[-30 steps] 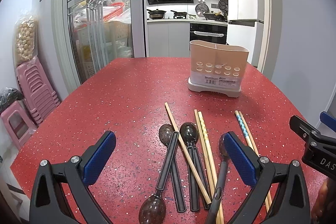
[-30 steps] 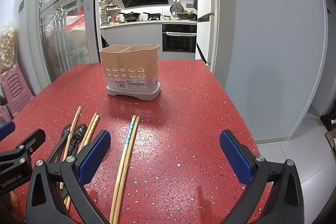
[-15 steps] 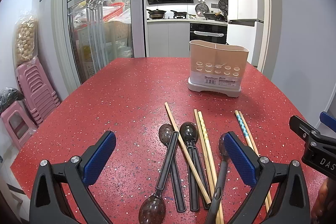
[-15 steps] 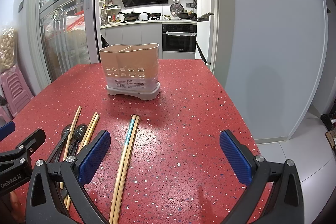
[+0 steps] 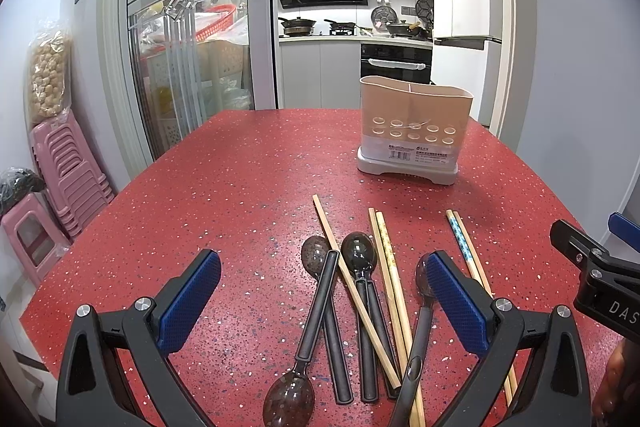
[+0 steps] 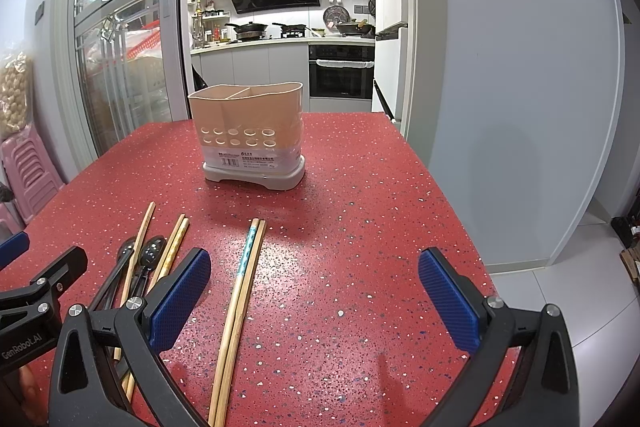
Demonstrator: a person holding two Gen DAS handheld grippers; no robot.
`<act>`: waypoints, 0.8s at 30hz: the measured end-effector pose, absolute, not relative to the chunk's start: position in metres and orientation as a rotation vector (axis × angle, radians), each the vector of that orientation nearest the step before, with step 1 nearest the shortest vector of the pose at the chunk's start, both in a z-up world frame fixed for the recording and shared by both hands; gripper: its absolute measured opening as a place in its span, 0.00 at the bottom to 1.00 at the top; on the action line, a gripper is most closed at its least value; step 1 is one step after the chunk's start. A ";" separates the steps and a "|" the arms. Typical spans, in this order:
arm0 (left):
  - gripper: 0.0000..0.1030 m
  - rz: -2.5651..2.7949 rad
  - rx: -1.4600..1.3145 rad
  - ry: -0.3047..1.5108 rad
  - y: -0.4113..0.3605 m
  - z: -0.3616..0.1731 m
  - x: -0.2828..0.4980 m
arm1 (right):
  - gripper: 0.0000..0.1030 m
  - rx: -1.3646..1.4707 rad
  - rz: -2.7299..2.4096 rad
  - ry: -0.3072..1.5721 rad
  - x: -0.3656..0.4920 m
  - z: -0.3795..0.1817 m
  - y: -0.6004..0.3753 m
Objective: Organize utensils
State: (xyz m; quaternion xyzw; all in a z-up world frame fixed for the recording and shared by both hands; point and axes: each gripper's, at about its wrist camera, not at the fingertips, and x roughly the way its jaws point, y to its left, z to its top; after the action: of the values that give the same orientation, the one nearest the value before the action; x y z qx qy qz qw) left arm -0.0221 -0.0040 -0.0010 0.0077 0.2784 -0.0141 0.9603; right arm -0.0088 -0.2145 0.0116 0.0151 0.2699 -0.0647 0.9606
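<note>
We're looking down both sets of jaws at a red speckled table (image 5: 224, 187). Our left gripper (image 5: 324, 291) hangs low over the table with its jaws spread wide and nothing between the blue pads; below the gap, in the lower centre of the left wrist view, lies the heap of utensils. There we see dark spoons (image 5: 360, 259) lying lengthwise, one turned the other way with its bowl toward the bottom edge, and a single wooden chopstick (image 5: 352, 283) crossing diagonally over their handles. Just right of the spoons runs a pair of bamboo chopsticks (image 5: 386, 267), side by side. Another spoon lies partly behind the right-hand pad, so we can't say exactly how it rests.

Our right gripper (image 6: 316, 291) is likewise wide open and holding nothing. In the right wrist view, a second pair of chopsticks (image 6: 240, 291), one with a blue patterned tip, lies between the pads, nearer the left one, stretching to the bottom edge, set apart from the heap at lower left.

Up in the middle of both frames stands the beige utensil holder (image 6: 246, 131), upright on its grey base, two compartments visible at its top, a row of round holes across its front. It sits well apart from the utensils.

At far left of the left wrist view, pink stools (image 5: 66, 179) are stacked on the floor.
</note>
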 end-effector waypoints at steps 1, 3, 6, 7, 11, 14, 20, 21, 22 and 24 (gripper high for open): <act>1.00 -0.028 0.015 0.565 -0.004 -0.001 -0.022 | 1.00 0.030 -0.131 0.548 -0.009 0.012 -0.215; 1.00 -0.028 0.015 0.564 -0.004 -0.001 -0.022 | 1.00 0.031 -0.131 0.548 -0.009 0.012 -0.215; 1.00 -0.028 0.015 0.565 -0.004 -0.001 -0.022 | 1.00 0.032 -0.131 0.549 -0.009 0.012 -0.215; 1.00 -0.028 0.015 0.564 -0.004 -0.001 -0.022 | 1.00 0.032 -0.131 0.549 -0.009 0.012 -0.215; 1.00 -0.028 0.016 0.564 -0.004 -0.001 -0.022 | 1.00 0.032 -0.132 0.548 -0.009 0.012 -0.216; 1.00 -0.028 0.015 0.565 -0.004 -0.001 -0.022 | 1.00 0.032 -0.131 0.549 -0.009 0.012 -0.216; 1.00 -0.027 0.019 0.572 -0.005 -0.002 -0.021 | 1.00 0.034 -0.132 0.551 -0.009 0.012 -0.217; 1.00 -0.027 0.019 0.574 -0.006 -0.002 -0.021 | 1.00 0.035 -0.131 0.553 -0.009 0.011 -0.217; 1.00 -0.027 0.020 0.576 -0.007 -0.003 -0.021 | 1.00 0.036 -0.131 0.555 -0.009 0.011 -0.217; 1.00 -0.024 0.024 0.588 -0.006 -0.005 -0.019 | 1.00 0.037 -0.129 0.563 -0.008 0.010 -0.217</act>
State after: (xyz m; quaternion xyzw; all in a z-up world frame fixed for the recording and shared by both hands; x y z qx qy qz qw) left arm -0.0188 -0.0063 -0.0047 0.0118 0.2899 -0.0119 0.9569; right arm -0.0081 -0.2175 0.0100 0.0182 0.2776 -0.0636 0.9584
